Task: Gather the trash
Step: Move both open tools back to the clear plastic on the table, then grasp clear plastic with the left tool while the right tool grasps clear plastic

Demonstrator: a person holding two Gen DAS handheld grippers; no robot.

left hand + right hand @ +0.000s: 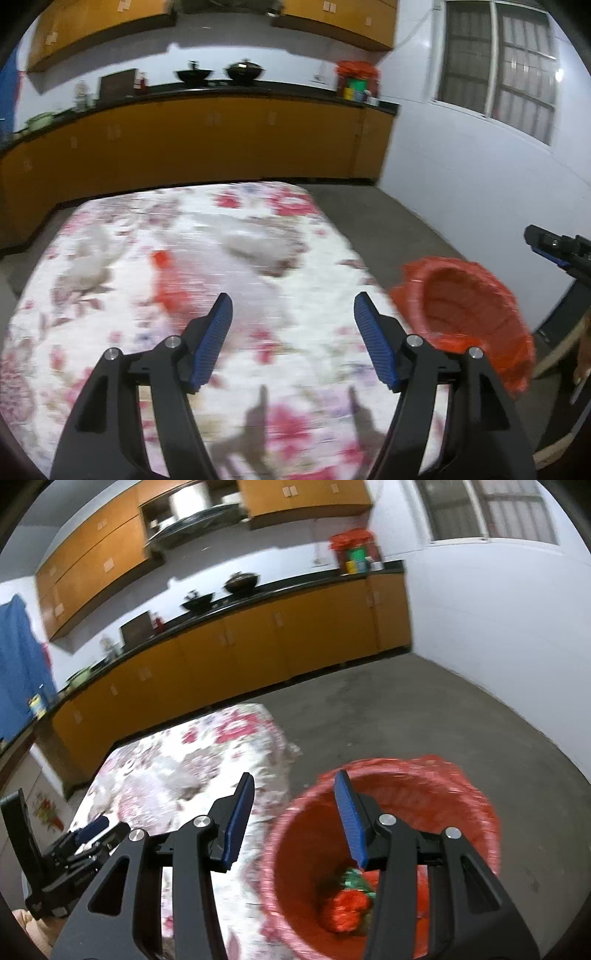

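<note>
The left gripper point(293, 321) hangs over the bench point(317, 236), which is covered by a white cloth with red and pink flowers, and its blue-padded fingers point(216, 339) stand wide apart with nothing between them. On the cloth, toward the bench's left half and just ahead of the left finger, lies a blurred red piece of trash point(168, 280); two pale crumpled shapes, one toward the left edge point(86, 264) and one nearer the far right corner point(258, 242), are too smeared to identify. Beside the bench's right edge stands a bin lined with a red bag point(476, 306), its mouth open upward. In the left wrist view the other gripper shows only as a dark tip at the right border. The right gripper point(293, 814) is above the gap where the bench's right edge meets the bin point(476, 805), its fingers point(240, 819) also wide apart and holding nothing; the right finger sits over the bin's mouth and the left over the cloth. At the bottom of the bin lie crumpled red and green wrappers point(351, 901). Behind, a dark counter point(280, 585) on orange cabinets carries two black woks point(242, 580) and a red-bagged bundle point(352, 550).
</note>
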